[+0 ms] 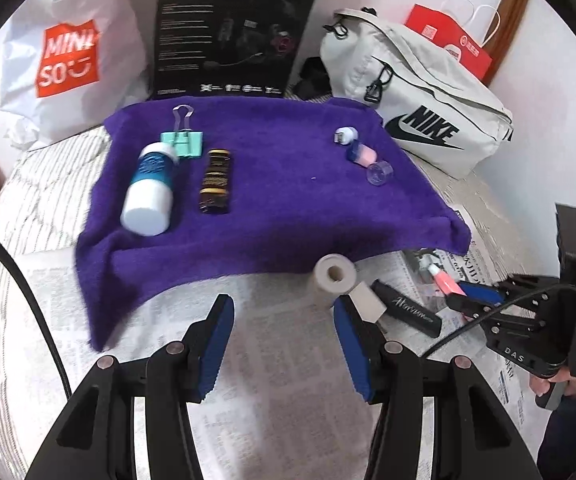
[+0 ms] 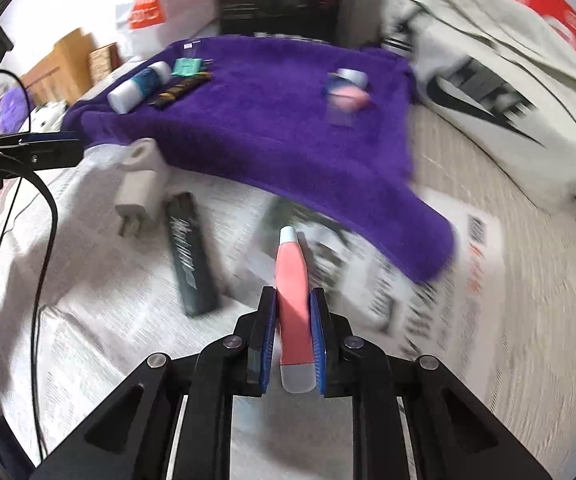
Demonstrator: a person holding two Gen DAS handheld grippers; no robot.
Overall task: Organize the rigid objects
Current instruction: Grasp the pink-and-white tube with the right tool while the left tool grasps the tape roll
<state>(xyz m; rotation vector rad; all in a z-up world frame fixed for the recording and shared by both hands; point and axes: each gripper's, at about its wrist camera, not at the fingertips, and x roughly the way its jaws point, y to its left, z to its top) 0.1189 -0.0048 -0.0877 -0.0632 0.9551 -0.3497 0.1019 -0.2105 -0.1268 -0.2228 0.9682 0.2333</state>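
Observation:
A purple towel (image 1: 271, 208) holds a white and teal bottle (image 1: 149, 190), a dark amber bottle (image 1: 215, 184), a mint binder clip (image 1: 181, 142), a small white cap piece (image 1: 346, 135) and a pink and blue item with a clear cap (image 1: 368, 160). My left gripper (image 1: 283, 320) is open and empty above the newspaper in front of the towel. My right gripper (image 2: 294, 300) is shut on a pink tube (image 2: 292, 292), held above the newspaper; it also shows in the left wrist view (image 1: 446, 284). A white roll (image 1: 334, 274), a beige charger plug (image 2: 139, 188) and a black flat box (image 2: 189, 252) lie on the newspaper.
A white Nike bag (image 1: 424, 108) lies at the right of the towel. A Miniso plastic bag (image 1: 67, 60) and a black product box (image 1: 231, 28) stand behind it. A red paper bag (image 1: 452, 40) is at the far right. A black cable (image 1: 23, 280) hangs on the left.

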